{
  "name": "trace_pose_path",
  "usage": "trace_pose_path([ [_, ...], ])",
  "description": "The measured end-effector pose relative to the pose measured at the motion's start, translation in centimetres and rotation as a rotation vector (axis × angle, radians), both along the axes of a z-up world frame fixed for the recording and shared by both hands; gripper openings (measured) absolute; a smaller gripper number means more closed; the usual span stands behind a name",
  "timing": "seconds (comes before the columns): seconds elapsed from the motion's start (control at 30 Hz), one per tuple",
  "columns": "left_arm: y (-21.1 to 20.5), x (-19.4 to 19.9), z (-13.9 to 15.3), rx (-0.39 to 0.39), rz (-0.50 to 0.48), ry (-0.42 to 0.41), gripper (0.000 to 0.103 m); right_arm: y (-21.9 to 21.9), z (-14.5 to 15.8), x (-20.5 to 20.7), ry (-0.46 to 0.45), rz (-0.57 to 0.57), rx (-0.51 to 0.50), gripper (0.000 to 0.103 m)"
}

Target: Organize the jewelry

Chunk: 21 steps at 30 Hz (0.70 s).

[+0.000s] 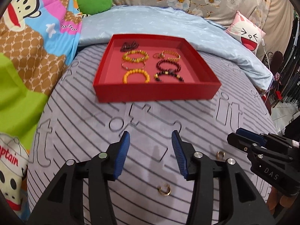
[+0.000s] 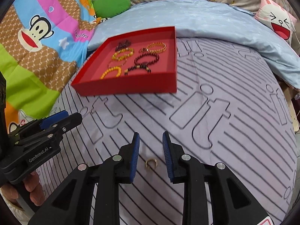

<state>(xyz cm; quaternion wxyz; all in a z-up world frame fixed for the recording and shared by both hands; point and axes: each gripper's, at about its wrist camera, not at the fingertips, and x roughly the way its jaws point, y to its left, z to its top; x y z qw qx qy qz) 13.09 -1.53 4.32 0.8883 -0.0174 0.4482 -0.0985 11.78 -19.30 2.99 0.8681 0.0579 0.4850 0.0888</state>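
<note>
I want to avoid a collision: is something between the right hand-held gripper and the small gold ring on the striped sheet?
Nothing visible: the small gold ring lies on bare sheet below the open right hand-held gripper.

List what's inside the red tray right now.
Inside the red tray: two yellow bead bracelets, a gold one, a dark red one, a black one, a dark beaded piece. The near wall hides the front strip of its floor.

Left gripper (image 1: 151,140) and right gripper (image 2: 151,140) side by side, tilted downward, jaws apart, empty.
</note>
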Motion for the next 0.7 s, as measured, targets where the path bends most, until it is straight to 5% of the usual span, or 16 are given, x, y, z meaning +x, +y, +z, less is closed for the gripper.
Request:
trace_pose_path([
  [0.7, -0.1, -5.4, -3.1, 0.018, -0.021, 0.073, 0.052, 1.0, -3.3, -1.4, 0.02, 0.023, -0.078, 0.032],
])
